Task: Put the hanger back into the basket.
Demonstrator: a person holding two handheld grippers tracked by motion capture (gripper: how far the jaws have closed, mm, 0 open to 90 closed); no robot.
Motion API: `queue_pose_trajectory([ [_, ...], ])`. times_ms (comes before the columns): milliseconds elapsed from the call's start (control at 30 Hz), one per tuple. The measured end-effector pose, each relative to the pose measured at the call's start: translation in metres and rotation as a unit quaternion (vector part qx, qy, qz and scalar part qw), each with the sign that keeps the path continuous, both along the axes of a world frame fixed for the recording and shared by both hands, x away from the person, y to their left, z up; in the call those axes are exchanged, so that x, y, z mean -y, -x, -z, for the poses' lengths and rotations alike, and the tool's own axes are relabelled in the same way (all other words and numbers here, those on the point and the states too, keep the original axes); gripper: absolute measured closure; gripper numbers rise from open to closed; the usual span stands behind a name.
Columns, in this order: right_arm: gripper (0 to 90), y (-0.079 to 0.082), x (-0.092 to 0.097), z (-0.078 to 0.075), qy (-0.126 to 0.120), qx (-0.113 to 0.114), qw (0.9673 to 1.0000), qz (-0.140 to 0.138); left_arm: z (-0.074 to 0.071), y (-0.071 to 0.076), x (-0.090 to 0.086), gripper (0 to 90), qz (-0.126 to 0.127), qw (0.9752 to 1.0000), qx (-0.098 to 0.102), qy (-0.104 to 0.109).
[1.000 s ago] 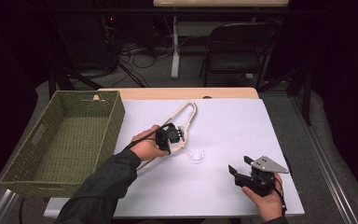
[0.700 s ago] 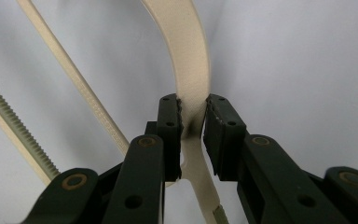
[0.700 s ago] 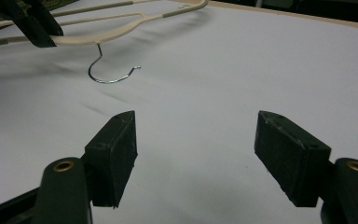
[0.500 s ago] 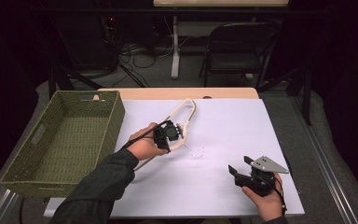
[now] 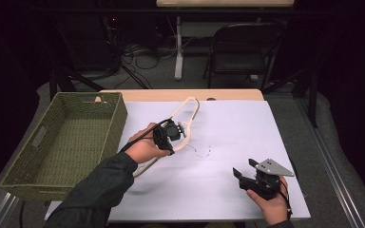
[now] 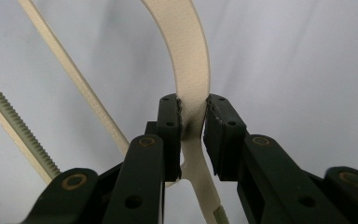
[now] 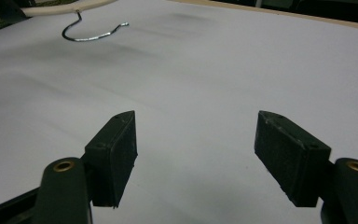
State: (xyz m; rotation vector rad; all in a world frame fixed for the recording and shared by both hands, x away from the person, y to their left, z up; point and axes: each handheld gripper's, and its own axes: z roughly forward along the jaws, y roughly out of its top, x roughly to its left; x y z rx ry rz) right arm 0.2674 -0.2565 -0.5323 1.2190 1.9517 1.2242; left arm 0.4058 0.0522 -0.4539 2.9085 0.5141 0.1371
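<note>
Right gripper [image 5: 245, 172] rests low on the white table [image 5: 247, 128], jaws wide apart, nothing between them. Beyond it, left gripper [image 6: 193, 119] is clamped on the cream hanger [image 5: 184, 111] across one narrow arm, holding it raised over the table left of centre, wire hook [image 7: 93, 31] hanging toward the sheet. Farther left stands the wicker basket [image 5: 64, 142]. Risk: such an off-centre pinch may let the hanger swivel or slip, and the hook could snag the basket rim.
</note>
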Motion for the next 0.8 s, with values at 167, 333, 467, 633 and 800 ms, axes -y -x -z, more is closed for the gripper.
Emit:
queue_pose_trajectory([
  [167, 29.6, 0.000, 0.000, 0.000, 0.001, -0.002, 1.0000, 0.000, -0.011, 0.002, -0.003, 76.4, -0.018, 0.9998, 0.003, 0.008],
  [333, 29.6, 0.000, 0.000, 0.000, 0.001, -0.001, 1.0000, 0.002, -0.019, 0.003, -0.005, 76.4, -0.034, 0.9994, 0.007, 0.007],
  [467, 29.6, 0.000, 0.000, 0.001, 0.000, -0.001, 1.0000, 0.001, -0.028, 0.004, -0.008, 76.4, -0.046, 0.9988, 0.014, -0.001],
  [633, 29.6, 0.000, 0.001, 0.000, 0.001, -0.007, 1.0000, 0.001, -0.042, 0.004, -0.012, 76.4, -0.054, 0.9983, 0.021, -0.002],
  [800, 29.6, 0.000, 0.000, 0.001, -0.002, -0.006, 1.0000, 0.003, -0.050, 0.004, -0.020, 76.4, -0.073, 0.9969, 0.029, -0.001],
])
